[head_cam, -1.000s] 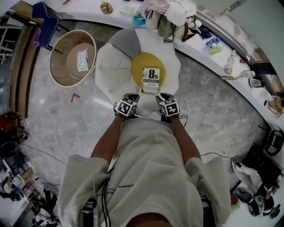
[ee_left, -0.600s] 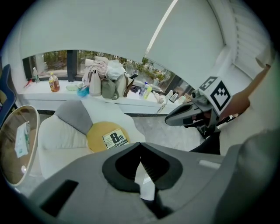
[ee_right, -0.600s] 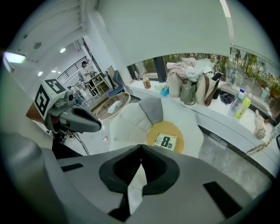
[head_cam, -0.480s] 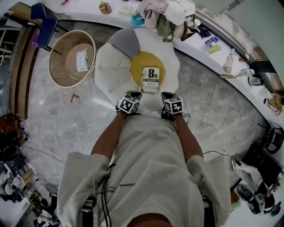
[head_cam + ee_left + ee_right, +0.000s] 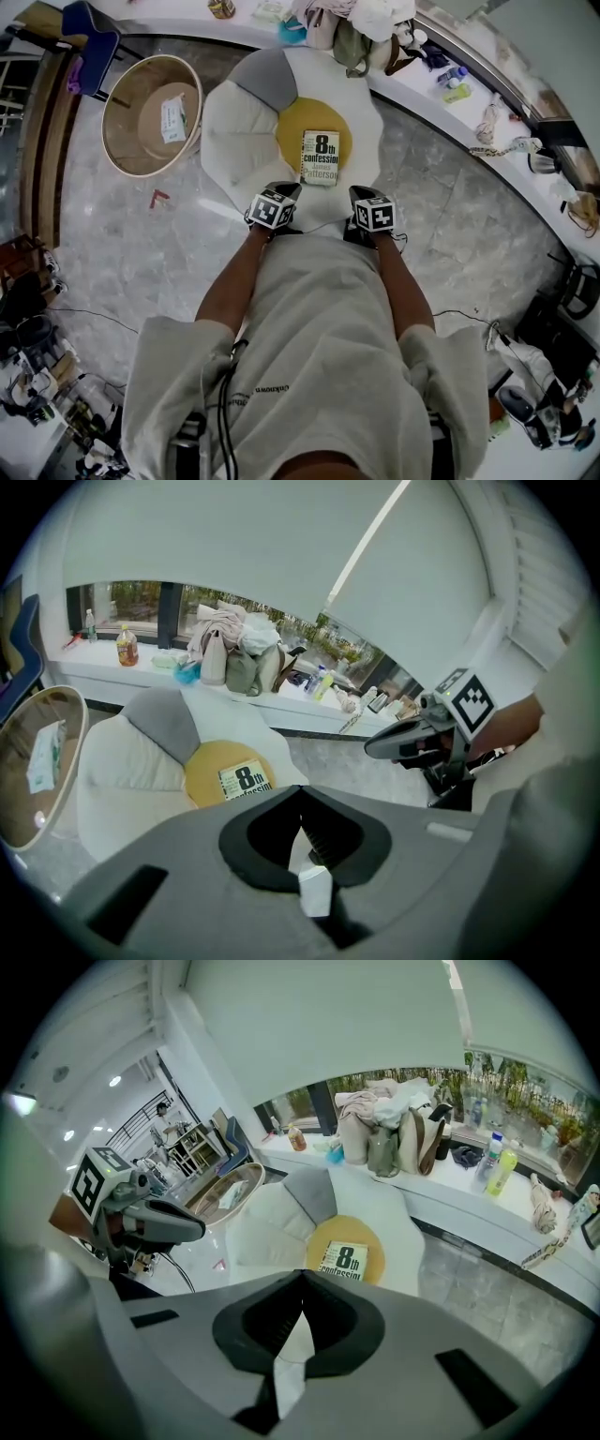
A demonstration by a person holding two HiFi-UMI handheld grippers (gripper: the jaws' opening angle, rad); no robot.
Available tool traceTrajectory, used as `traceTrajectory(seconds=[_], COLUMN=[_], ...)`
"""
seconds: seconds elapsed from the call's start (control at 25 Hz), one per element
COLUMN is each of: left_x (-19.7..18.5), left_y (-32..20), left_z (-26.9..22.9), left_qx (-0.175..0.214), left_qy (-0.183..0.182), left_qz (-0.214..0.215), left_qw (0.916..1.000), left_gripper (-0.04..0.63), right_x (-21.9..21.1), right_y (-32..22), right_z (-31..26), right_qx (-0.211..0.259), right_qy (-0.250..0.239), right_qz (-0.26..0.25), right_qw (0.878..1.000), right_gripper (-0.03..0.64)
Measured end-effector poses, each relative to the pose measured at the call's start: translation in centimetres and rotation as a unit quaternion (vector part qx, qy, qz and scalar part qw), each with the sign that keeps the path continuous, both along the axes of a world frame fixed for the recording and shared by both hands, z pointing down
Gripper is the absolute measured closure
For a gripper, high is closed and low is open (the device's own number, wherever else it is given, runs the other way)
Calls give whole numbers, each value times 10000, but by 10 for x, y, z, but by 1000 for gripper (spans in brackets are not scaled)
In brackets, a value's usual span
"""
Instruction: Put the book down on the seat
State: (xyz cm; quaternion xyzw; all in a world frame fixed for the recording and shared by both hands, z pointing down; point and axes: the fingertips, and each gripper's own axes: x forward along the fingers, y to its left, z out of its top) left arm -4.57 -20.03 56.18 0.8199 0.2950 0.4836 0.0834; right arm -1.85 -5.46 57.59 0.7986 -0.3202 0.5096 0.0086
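Observation:
The book (image 5: 321,157), a white paperback with a big black "8th" on its cover, lies flat on the yellow centre of the flower-shaped seat (image 5: 234,131). Both grippers hang over the seat's near edge, short of the book and touching nothing. My left gripper (image 5: 284,192) is shut and empty; its own view shows the book (image 5: 246,781) just past its closed tips (image 5: 300,794). My right gripper (image 5: 362,194) is also shut and empty, with the book (image 5: 344,1261) ahead of its closed tips (image 5: 302,1279). Each gripper shows in the other's view, the right gripper (image 5: 412,738) and the left gripper (image 5: 159,1222).
A round wooden tub (image 5: 150,117) with a paper inside stands left of the seat. Behind it runs a white window ledge (image 5: 441,112) crowded with bags (image 5: 356,28) and bottles. A small red piece (image 5: 159,198) and cables lie on the marble floor.
Both grippers have drifted slightly apart and back from the book, the right one moving right. The book has stayed where it lies on the seat.

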Motion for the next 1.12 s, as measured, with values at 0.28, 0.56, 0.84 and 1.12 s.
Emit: traceTrajectory(seconds=[0.28, 0.56, 0.84, 1.12], left_x=[-3, -3, -1, -1], left_y=[-2, -6, -3, 3], left_z=[1, 1, 3, -3], left_qx=[-9, -60, -61, -89], left_qy=[-40, -41, 6, 7], left_qz=[-48, -160, -119, 70], left_qw=[10000, 9998, 9999, 9999], left_gripper=[588, 586, 587, 588], right_x=[-2, 0, 0, 1], right_y=[-6, -4, -8, -9], right_z=[0, 0, -2, -4], right_qx=[29, 43, 88, 116], right_qy=[17, 30, 109, 119], right_qz=[-120, -56, -218, -261], right_qw=[9999, 10000, 9997, 9995], right_gripper=[611, 611, 611, 611])
